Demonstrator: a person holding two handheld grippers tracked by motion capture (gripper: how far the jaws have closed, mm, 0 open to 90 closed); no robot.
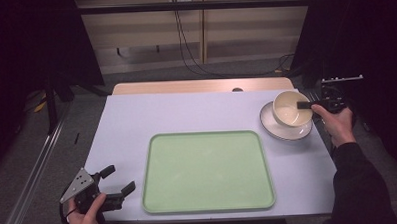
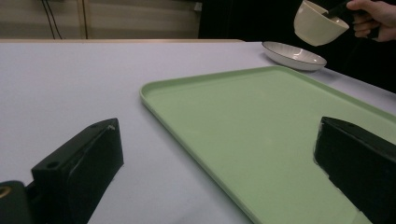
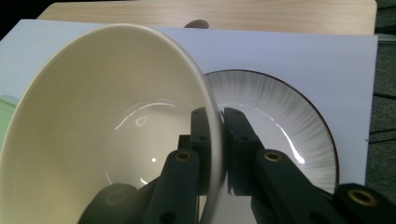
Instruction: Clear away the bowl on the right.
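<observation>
Nearest, the left gripper (image 1: 116, 184) waits with jaws wide beside the bare green tray (image 1: 208, 206); farther off, the right gripper (image 3: 218, 140) pinches the cream bowl (image 1: 291, 108) by its rim (lifted clear of the plate (image 1: 274, 129)), with its likely move to the tray not yet made

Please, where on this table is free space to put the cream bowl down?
The green tray is bare across its whole floor. Bare tabletop also runs behind the tray and along its left side. The far right corner is crowded: the plate lies there, under the bowl pinched by the right gripper.
</observation>
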